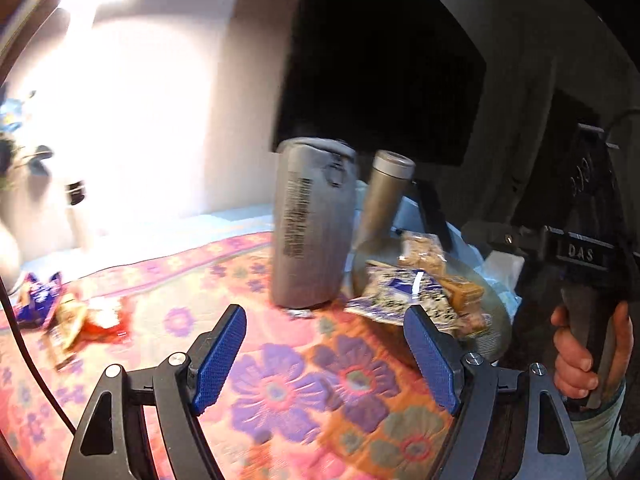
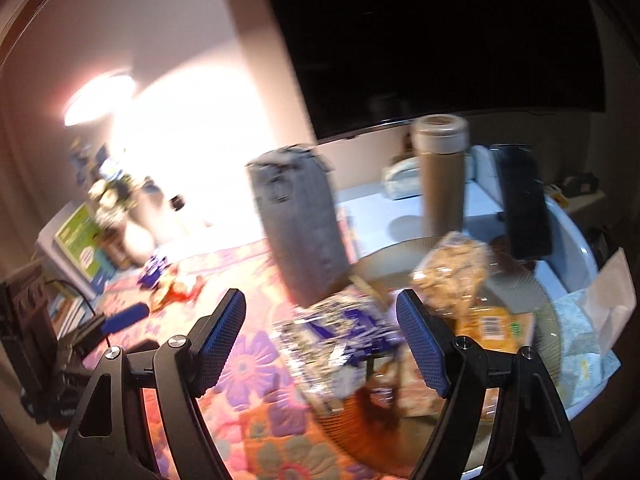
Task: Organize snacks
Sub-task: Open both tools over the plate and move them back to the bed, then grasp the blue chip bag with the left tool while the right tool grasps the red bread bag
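Two grippers' jaws spread, left gripper (image 1: pixel 325 354) over floral cloth (image 1: pixel 280 392), snack plate (image 1: pixel 494 312) at right

Both wrist views look low and forward over the floral cloth (image 1: pixel 280 392), sharing the grey canister (image 1: pixel 312 224) and plate (image 2: pixel 548 320).

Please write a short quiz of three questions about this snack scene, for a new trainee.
1. True or false: the left tool is shut on a packet.
2. Where do most snack packets lie? A) on the round metal plate B) on top of the grey pouch C) inside the steel bottle
3. Fill in: a small pile of loose snacks lies on the floral ____.

Key: 1 false, it is open and empty, like the right tool. 2 A. 3 cloth.
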### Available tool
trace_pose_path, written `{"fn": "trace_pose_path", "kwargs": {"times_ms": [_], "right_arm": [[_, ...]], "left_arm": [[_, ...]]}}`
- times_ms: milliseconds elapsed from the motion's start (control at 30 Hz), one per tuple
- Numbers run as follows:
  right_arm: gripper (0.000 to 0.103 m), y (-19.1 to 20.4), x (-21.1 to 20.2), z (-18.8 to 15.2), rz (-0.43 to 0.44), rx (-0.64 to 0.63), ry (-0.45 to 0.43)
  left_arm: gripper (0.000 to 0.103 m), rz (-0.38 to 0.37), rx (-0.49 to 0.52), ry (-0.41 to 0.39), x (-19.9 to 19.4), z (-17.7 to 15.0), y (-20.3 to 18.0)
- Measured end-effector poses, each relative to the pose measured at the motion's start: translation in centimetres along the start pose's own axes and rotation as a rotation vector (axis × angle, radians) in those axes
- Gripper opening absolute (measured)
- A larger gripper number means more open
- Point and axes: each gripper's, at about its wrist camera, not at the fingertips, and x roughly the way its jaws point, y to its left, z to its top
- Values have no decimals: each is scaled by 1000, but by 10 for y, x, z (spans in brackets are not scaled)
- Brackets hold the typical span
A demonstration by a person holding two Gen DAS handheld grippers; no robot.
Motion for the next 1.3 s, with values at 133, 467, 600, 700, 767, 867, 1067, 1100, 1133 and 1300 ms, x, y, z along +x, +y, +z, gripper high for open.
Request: {"fn": "trace_pose_path", "kwargs": {"times_ms": [133,467,600,700,767,867,1067,1100,1133,1300], "right_arm": [[78,33,11,-5,50,-46,35],[78,119,53,-15,141,-167,136],[78,147,74,-20,155,-212,179],[78,167,90,-24,165,-246,215],[78,178,100,-27,166,-274,232],[78,196,119,-30,171,-319,262],[78,221,164,-31,216,-394,303],[78,223,172,-30,218,-404,304],[78,225,180,-29,220,-415,303],[78,238,225,-28,190,-536,234]], "left_arm": [[79,59,-45,-31,-30,-4,33],[88,208,-202,-135,-106,-14,136],[90,260,-264,-170,-128,-19,174],[91,281,-329,-184,-135,-22,203],[91,291,-385,-184,-136,-25,224],[91,292,-468,-166,-130,-28,252],[91,257,-609,-112,-95,-33,296],[91,246,-639,-104,-85,-33,304],[91,237,-662,-98,-78,-33,309],[91,226,-813,-68,-33,-33,343]]}}
